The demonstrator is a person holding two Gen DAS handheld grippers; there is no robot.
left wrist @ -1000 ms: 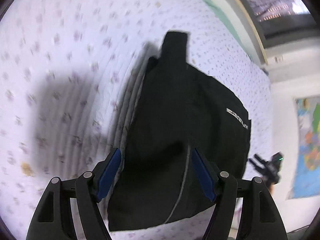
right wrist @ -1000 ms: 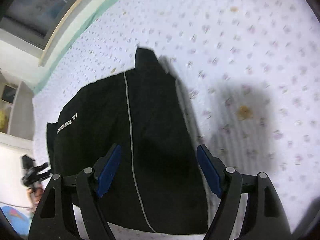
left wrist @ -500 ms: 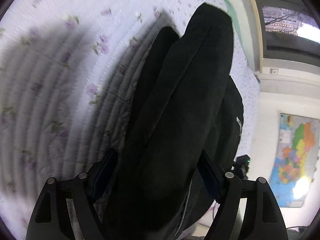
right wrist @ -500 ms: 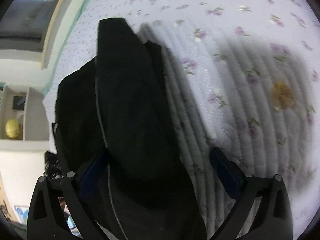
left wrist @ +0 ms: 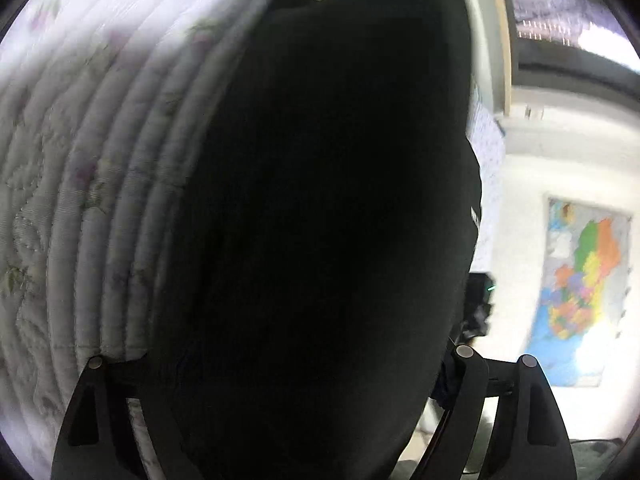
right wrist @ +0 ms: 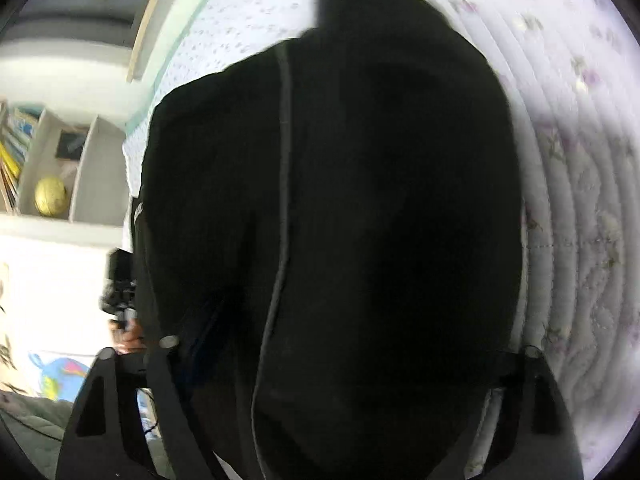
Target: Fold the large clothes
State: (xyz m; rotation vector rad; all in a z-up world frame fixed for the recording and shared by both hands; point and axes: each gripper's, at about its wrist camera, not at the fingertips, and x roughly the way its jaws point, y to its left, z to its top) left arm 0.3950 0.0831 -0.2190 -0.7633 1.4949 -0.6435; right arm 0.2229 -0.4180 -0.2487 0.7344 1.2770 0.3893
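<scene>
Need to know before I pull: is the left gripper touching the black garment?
Cannot tell. In the left wrist view the black garment covers the left gripper and hides its jaws, so neither contact nor gap shows.

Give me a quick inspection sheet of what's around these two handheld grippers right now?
Surface: white quilted bedspread with small purple flowers.
Job's things: large black fabric garment with a thin grey piping line, filling both views between the fingers.
Clutter: nothing seen on the bedspread.
Grippers: left gripper and right gripper have fingertips hidden by cloth; open or shut cannot be told.
Cables: nothing seen.
Surroundings: colourful wall map, window, white shelf holding a yellow ball.
</scene>
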